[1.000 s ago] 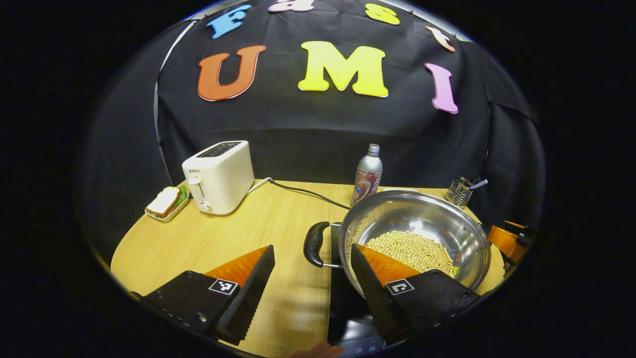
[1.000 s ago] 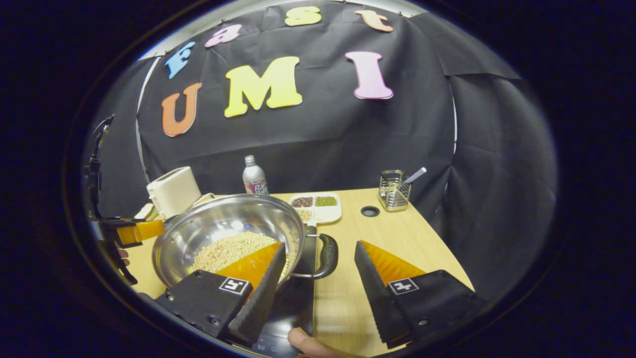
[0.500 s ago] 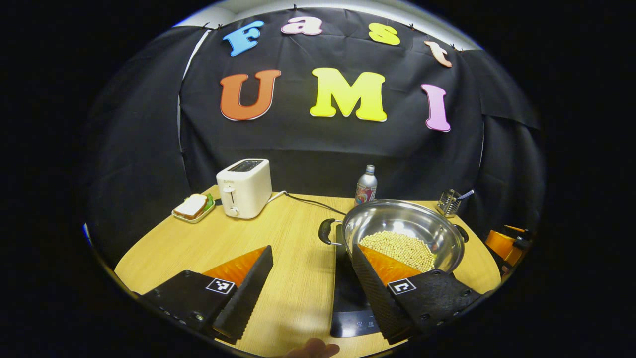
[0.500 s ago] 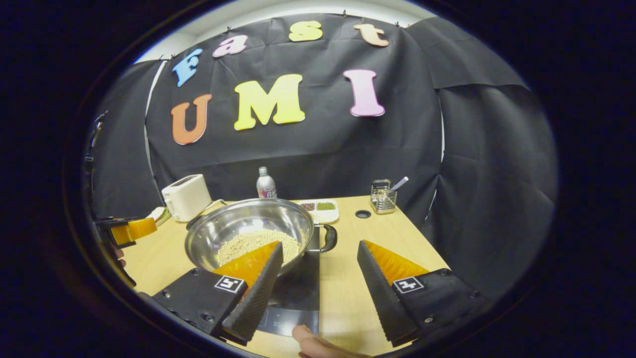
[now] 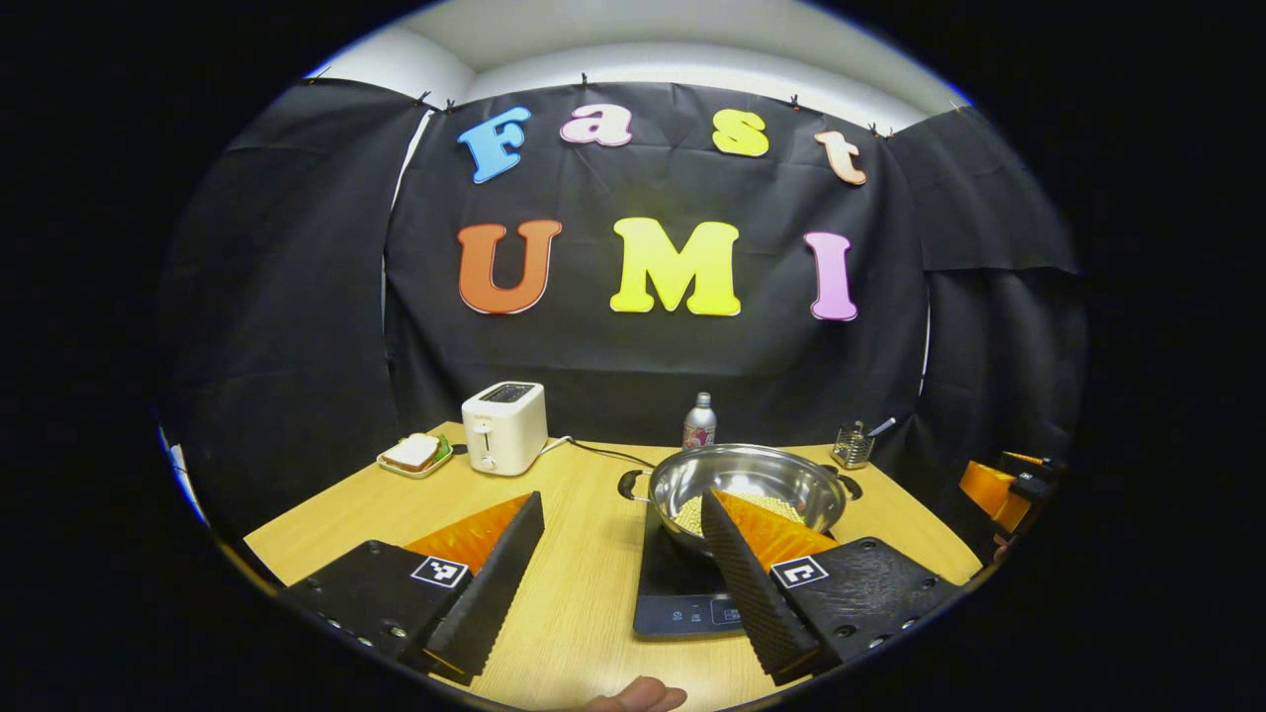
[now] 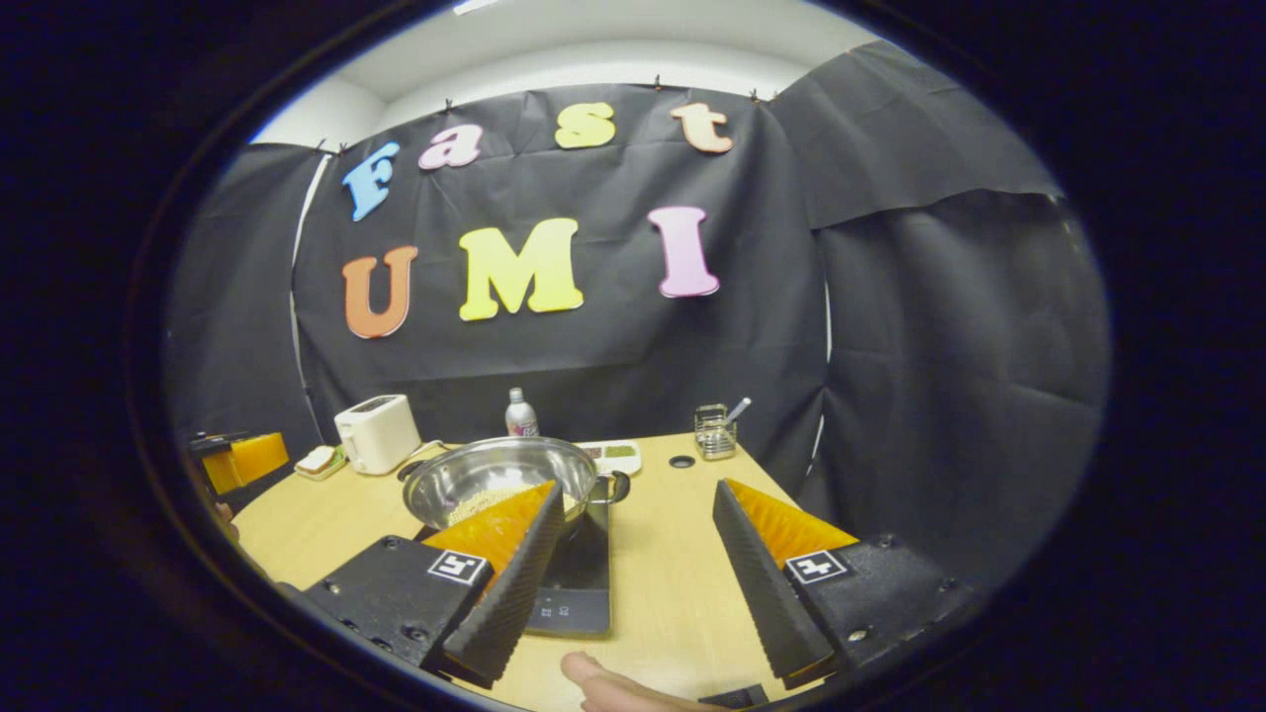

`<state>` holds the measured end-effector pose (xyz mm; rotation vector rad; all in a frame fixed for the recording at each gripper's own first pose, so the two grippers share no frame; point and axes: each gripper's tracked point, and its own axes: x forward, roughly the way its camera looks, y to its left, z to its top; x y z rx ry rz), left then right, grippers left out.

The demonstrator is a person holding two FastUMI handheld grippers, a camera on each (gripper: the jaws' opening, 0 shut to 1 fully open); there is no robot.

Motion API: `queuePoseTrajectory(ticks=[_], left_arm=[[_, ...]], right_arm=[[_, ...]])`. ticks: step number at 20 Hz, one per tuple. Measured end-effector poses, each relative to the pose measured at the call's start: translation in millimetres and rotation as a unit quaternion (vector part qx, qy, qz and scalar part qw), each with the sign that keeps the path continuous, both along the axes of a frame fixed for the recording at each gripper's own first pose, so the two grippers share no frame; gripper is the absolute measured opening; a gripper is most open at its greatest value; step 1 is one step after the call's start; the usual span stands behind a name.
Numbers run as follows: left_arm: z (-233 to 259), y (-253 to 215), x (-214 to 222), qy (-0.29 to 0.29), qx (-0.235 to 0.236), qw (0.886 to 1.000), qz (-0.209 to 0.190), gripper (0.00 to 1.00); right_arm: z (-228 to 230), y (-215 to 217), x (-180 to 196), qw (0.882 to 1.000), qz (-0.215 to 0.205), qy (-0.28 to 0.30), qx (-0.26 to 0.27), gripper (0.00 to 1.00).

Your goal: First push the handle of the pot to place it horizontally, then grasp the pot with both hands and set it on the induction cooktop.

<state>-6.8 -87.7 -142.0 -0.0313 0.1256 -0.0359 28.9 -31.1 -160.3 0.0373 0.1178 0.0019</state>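
A steel pot (image 5: 771, 473) holding pale beans sits on the black induction cooktop (image 5: 673, 593), with its two black handles pointing left and right. My left gripper (image 5: 621, 504) is open and empty, held back from the pot near the table's front edge. In the right gripper view the pot (image 6: 475, 475) rests on the cooktop (image 6: 584, 574) at centre left. My right gripper (image 6: 637, 489) is open and empty too, well short of the pot's handle (image 6: 618, 487). Each gripper appears at the edge of the other's view: the right gripper (image 5: 994, 489) and the left gripper (image 6: 237, 460).
A white toaster (image 5: 504, 427) with its cord and a sandwich dish (image 5: 415, 455) stand at the back left. A bottle (image 5: 699, 423) and a wire utensil holder (image 5: 853, 447) stand behind the pot. A divided tray of grains (image 6: 613, 455) lies at the back.
Both open grippers have drawn back and up, away from the pot. The pot stays put on the cooktop and looks smaller and farther off in both views.
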Motion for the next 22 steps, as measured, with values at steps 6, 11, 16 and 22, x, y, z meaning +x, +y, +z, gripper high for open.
queuePoseTrajectory(ticks=[6, 11, 16, 22], left_arm=[[50.6, -2.9, -56.1, -0.052, 0.000, 0.999, -0.013, 0.95], [86.2, 19.0, -83.8, -0.087, -0.002, 0.996, 0.001, 0.95], [104.9, 40.8, -106.2, -0.108, 0.002, 0.994, 0.008, 0.95], [114.0, 42.3, -128.8, -0.136, 0.013, 0.991, 0.005, 0.95]], right_arm=[[48.3, -11.9, -61.2, 0.999, -0.001, -0.047, -0.009, 0.95], [93.8, -10.2, -100.0, 0.995, -0.007, -0.091, -0.038, 0.92], [120.1, -17.1, -132.8, 0.990, -0.029, -0.126, -0.055, 0.93], [127.6, -5.5, -144.8, 0.987, -0.022, -0.143, -0.066, 0.93]])
